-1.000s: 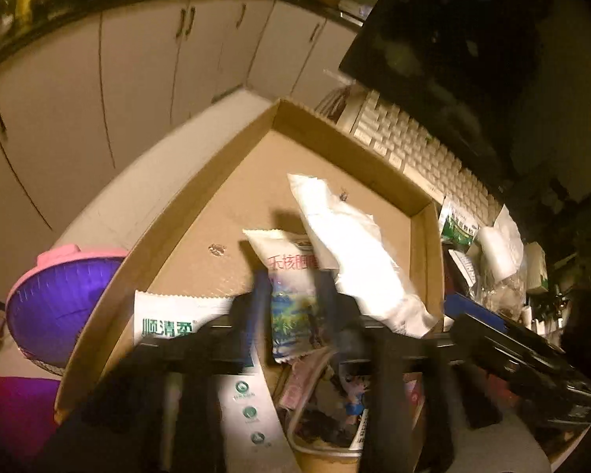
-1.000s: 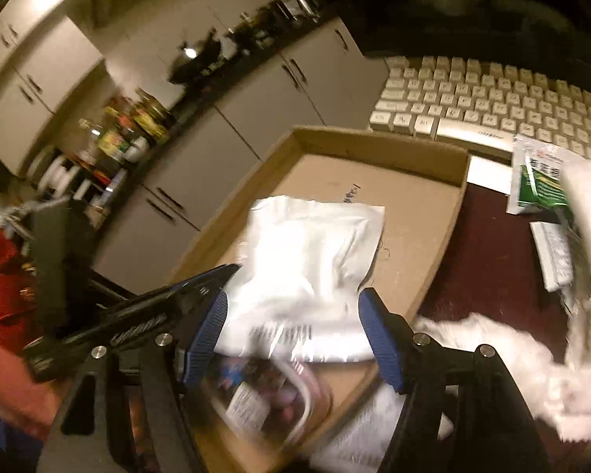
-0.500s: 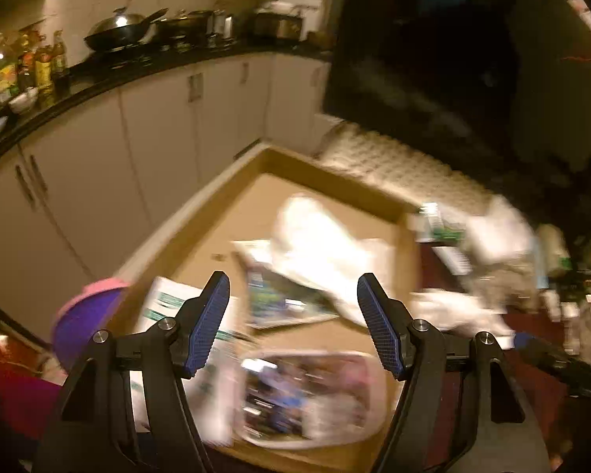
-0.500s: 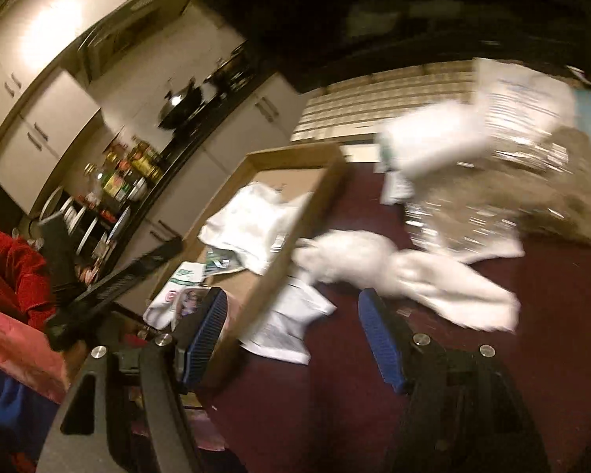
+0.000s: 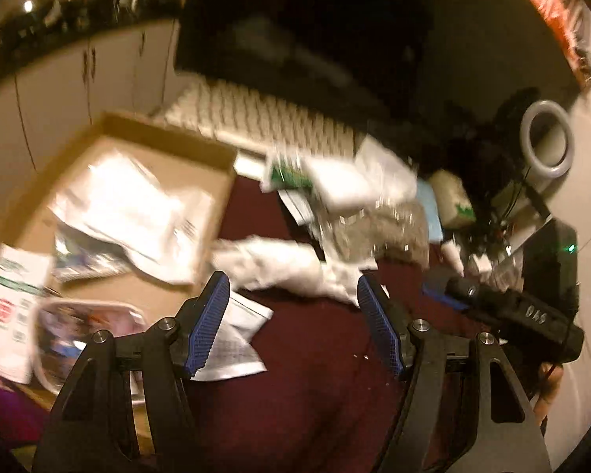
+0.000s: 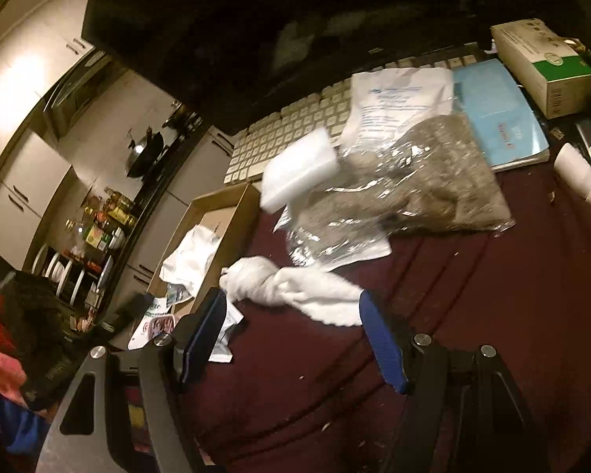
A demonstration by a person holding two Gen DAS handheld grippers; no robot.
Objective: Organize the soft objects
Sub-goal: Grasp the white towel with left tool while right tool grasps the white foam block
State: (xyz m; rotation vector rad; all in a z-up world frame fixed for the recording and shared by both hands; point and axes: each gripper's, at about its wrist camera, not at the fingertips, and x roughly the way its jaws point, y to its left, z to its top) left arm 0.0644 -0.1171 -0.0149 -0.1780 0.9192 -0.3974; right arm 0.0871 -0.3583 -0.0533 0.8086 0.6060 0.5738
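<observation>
A dim kitchen lies behind my dark red surface [image 6: 472, 315], cluttered in front of a white keyboard [image 6: 295, 126]. The cardboard box [image 5: 110, 126] at the left already holds white packets, so I judge it the collecting place. A crumpled white cloth [image 6: 291, 287] lies on the surface just beside the box, outside it. My right hand-held gripper [image 6: 291, 327] stands wide apart and empty, lined up on that cloth. My left hand-held gripper [image 5: 291, 315], its jaws having just been opening, is also apart, nothing between them.
</observation>
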